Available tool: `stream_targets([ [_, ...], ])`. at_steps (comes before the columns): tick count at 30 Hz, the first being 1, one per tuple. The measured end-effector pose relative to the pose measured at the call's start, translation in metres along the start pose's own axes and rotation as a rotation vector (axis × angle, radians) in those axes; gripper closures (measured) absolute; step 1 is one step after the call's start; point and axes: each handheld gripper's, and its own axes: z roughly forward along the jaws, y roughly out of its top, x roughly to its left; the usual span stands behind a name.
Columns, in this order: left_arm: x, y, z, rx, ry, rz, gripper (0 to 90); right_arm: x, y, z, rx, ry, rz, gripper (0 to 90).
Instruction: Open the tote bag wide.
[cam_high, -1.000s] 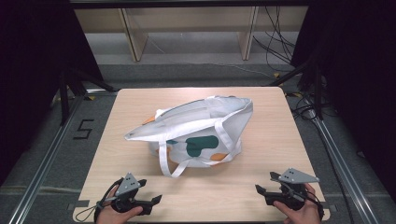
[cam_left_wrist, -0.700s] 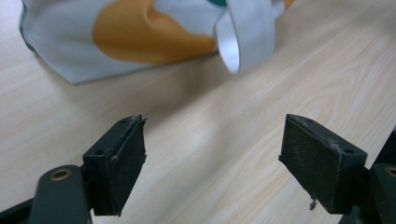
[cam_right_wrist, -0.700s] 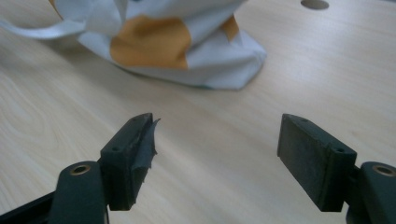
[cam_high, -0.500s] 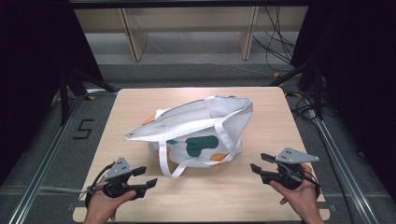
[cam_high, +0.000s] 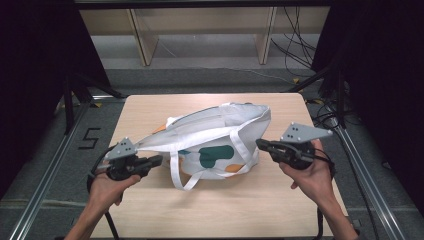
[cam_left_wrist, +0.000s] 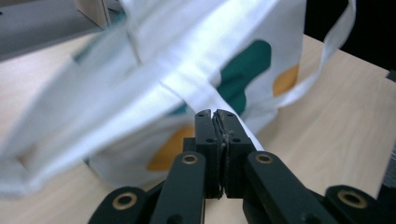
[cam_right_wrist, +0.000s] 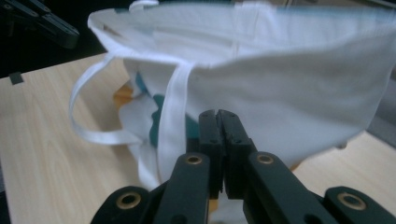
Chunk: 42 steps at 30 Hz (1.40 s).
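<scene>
The pale wooden tabletop (cam_high: 280, 200) fills the middle of the high view, with a black "5" (cam_high: 90, 138) marked on the grey floor at its left. At the centre lies a white cloth tote bag (cam_high: 215, 135) printed with green and orange shapes, its strap looping toward the bottom. The left hand-held gripper (cam_high: 159, 159) at lower left and the right hand-held gripper (cam_high: 259, 143) at right have just been closing; both jaws now stand pressed together, empty, their tips just beside the bag.
</scene>
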Motion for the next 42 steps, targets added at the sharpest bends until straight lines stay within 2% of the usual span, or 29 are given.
stream_targets([
  [1,0.003,0.006,0.002,-0.007,0.006,0.000,88.4,0.000,0.000,0.000,0.000,0.000,0.000,89.5],
  [2,0.006,0.012,0.003,-0.015,0.006,-0.001,88.8,-0.004,0.014,0.003,0.005,0.008,-0.007,89.5],
  [3,0.009,0.017,0.006,-0.016,0.003,-0.001,88.8,-0.004,0.014,0.003,0.005,0.008,-0.007,89.5],
  [4,0.011,0.023,0.008,-0.018,0.013,-0.001,88.8,-0.008,0.027,0.007,0.002,0.000,-0.009,89.4],
  [7,0.019,0.039,0.021,-0.014,0.026,-0.003,88.5,-0.016,0.040,0.016,0.009,-0.016,-0.006,89.4],
  [9,0.024,0.046,0.029,-0.027,0.028,-0.015,88.3,-0.022,0.045,0.024,0.008,-0.034,-0.009,89.4],
  [11,0.027,0.049,0.032,-0.022,0.031,-0.019,88.2,-0.028,0.048,0.033,0.030,-0.060,-0.004,89.4],
  [13,0.035,0.054,0.047,-0.031,0.038,-0.043,88.3,-0.035,0.047,0.043,0.073,-0.062,-0.010,89.4],
  [15,0.040,0.053,0.058,-0.013,0.057,-0.037,88.6,-0.042,0.042,0.055,0.115,-0.099,-0.022,89.4],
  [16,0.040,0.053,0.058,-0.013,0.057,-0.037,88.7,-0.046,0.039,0.060,0.154,-0.094,-0.024,89.4],
  [17,0.047,0.049,0.071,-0.003,0.077,-0.050,88.8,-0.047,0.034,0.066,0.175,-0.107,0.002,89.4],
  [19,0.053,0.043,0.084,-0.014,0.075,-0.095,89.0,-0.054,0.022,0.078,0.231,-0.107,0.022,90.0],
  [21,0.060,0.033,0.098,0.020,0.090,-0.110,88.9,-0.061,0.004,0.091,0.300,-0.104,0.041,90.0],
  [22,0.066,0.027,0.105,0.011,0.075,-0.118,89.0,-0.064,-0.005,0.097,0.334,-0.098,0.059,90.0],
  [23,0.069,0.021,0.109,0.033,0.066,-0.164,89.0,-0.066,-0.016,0.104,0.338,-0.095,0.068,90.0],
  [24,0.072,0.015,0.114,0.034,0.059,-0.196,89.1,-0.067,-0.026,0.110,0.346,-0.085,0.105,90.0],
  [26,0.079,0.004,0.120,0.059,0.069,-0.210,89.3,-0.068,-0.043,0.121,0.363,-0.072,0.155,90.0],
  [27,0.083,-0.001,0.122,0.088,0.088,-0.196,89.4,-0.069,-0.048,0.125,0.383,-0.055,0.170,90.0],
  [28,0.085,-0.006,0.124,0.073,0.080,-0.227,89.5,-0.067,-0.055,0.131,0.370,-0.051,0.169,90.0],
  [29,0.087,-0.010,0.125,0.056,0.058,-0.258,89.5,-0.064,-0.057,0.135,0.387,-0.043,0.191,90.0],
  [30,0.087,-0.012,0.125,0.049,0.056,-0.264,89.5,-0.061,-0.060,0.138,0.398,-0.041,0.183,90.0],
  [32,0.085,-0.010,0.124,0.059,0.072,-0.235,89.5,-0.060,-0.059,0.140,0.428,-0.034,0.154,90.0],
  [33,0.085,-0.007,0.122,0.082,0.079,-0.208,89.4,-0.060,-0.056,0.140,0.412,-0.051,0.152,90.0],
  [35,0.083,-0.001,0.119,0.082,0.077,-0.201,88.8,-0.061,-0.047,0.135,0.400,-0.061,0.155,90.0],
  [37,0.080,0.006,0.119,0.070,0.064,-0.192,88.2,-0.062,-0.036,0.131,0.326,-0.063,0.145,90.0],
  [38,0.080,0.006,0.119,0.070,0.064,-0.192,88.1,-0.062,-0.030,0.130,0.293,-0.055,0.142,90.0],
  [39,0.076,0.014,0.120,0.091,0.037,-0.167,88.0,-0.062,-0.023,0.131,0.274,-0.036,0.137,90.0],
  [40,0.073,0.018,0.122,0.086,0.030,-0.170,88.2,-0.062,-0.016,0.133,0.265,-0.027,0.131,89.9],
  [42,0.069,0.025,0.127,0.115,0.021,-0.138,88.4,-0.061,-0.004,0.142,0.236,-0.004,0.120,89.8],
])
